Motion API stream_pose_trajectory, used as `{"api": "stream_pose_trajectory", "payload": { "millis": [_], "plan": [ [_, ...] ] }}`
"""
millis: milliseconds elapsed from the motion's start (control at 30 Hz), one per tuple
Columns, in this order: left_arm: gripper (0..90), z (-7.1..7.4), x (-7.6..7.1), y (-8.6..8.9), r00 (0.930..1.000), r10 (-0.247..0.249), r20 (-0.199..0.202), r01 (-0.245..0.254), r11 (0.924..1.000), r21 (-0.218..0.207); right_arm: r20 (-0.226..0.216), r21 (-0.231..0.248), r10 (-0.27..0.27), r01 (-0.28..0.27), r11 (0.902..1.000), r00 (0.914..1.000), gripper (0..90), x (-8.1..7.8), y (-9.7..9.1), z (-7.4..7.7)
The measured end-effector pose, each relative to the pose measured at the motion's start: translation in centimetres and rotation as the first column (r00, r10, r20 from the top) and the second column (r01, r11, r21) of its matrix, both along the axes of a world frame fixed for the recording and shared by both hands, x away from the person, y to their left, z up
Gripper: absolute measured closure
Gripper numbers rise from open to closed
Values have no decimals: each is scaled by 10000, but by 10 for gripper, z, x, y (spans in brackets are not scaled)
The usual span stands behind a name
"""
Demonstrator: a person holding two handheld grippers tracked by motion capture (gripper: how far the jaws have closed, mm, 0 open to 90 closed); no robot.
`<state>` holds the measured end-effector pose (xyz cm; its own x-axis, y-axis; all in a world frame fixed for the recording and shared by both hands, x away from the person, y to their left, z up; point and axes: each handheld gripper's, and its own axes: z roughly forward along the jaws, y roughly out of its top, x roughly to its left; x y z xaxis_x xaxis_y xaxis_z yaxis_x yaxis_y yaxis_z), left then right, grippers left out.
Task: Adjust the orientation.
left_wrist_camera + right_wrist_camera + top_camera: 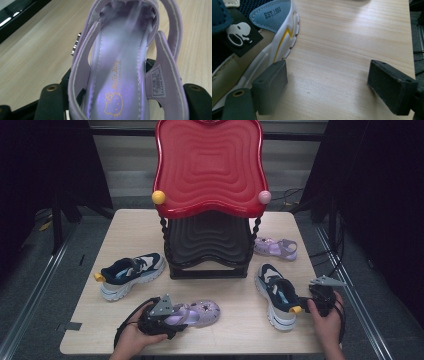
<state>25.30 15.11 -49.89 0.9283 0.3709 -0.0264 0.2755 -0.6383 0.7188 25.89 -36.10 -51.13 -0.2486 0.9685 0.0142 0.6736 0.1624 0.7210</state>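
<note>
My left tongs (172,316) clamp the heel of the purple sandal (200,312), which lies near the counter's (140,227) front edge, left of centre. My right tongs (327,85) stand released at the front right corner, one pad beside the navy sneaker's (277,295) heel.

Left hand-held gripper (172,316) partly closed; right hand-held gripper (327,83) gapes wide.

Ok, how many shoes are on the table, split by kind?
Navy sneakers: 2, one at left and one at right
Lilac sandals: 2, one near and one far
Total: 4
</note>
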Motion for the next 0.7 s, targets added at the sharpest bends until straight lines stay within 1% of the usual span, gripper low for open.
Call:
{"api": "stream_pose_trajectory", "payload": {
  "millis": [67,100,133,333,367,433,567,600,667,700],
  "plan": [
    [358,1,-1,0,10000,50,69,-50,10000,10,-1,2,-1,1,10000,10000,157,0,0,0],
    [358,1,-1,0,9998,203,44,-203,9998,-50,-1,2,-1,1,10000,10000,157,0,0,0],
    [359,2,0,1,9997,259,-30,-259,9997,-39,1,2,0,0,10000,10000,158,0,0,0],
    [359,6,1,9,9979,636,-93,-637,9978,-154,4,-4,9,-9,10000,10000,157,0,0,0],
    [359,7,1,10,9965,834,-91,-835,9962,-229,5,-6,13,-13,10000,10000,157,0,0,0],
    [359,10,2,12,9950,996,-99,-999,9943,-361,4,-3,10,-10,10000,10000,157,0,0,0],
    [360,19,6,15,9916,1284,123,-1279,9912,-349,2,0,9,-9,10000,10000,157,0,0,0],
    [360,21,6,15,9891,1475,42,-1472,9880,-476,6,-4,14,-14,10000,10000,157,0,0,0],
    [360,25,8,15,9858,1674,142,-1664,9845,-553,5,-7,14,-14,10000,10000,157,0,0,0],
    [360,27,9,15,9841,1775,99,-1766,9826,-579,5,-7,14,-14,10000,10000,157,0,0,0]
  ]
}}
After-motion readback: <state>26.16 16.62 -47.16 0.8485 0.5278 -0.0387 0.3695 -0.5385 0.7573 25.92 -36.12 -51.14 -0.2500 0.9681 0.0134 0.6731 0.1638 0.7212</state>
